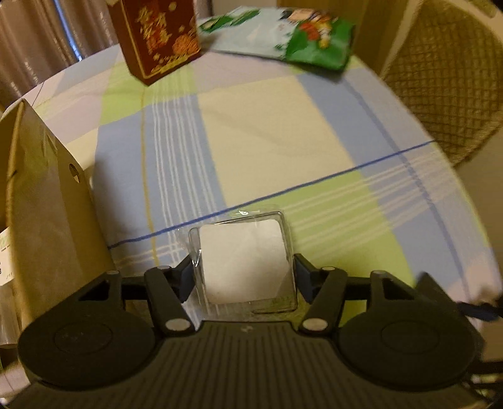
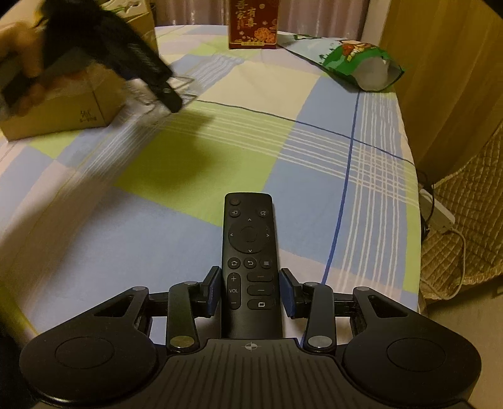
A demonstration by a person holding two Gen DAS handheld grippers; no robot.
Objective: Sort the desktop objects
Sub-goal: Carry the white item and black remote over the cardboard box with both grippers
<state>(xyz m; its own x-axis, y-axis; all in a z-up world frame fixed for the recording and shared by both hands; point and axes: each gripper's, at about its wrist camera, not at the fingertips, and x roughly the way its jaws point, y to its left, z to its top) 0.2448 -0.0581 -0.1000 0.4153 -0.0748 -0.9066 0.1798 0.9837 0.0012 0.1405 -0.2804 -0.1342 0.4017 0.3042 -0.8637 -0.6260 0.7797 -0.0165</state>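
Note:
A clear plastic case with a white square pad inside sits between the blue pads of my left gripper, which is shut on it just above the checked tablecloth. In the right wrist view the left gripper is a blur in a person's hand beside the cardboard box. My right gripper is shut on a black remote control, which points away from me over the cloth.
An open cardboard box stands at the table's left edge. A red printed carton and a green snack bag lie at the far side. A woven chair and a power strip sit beyond the right edge.

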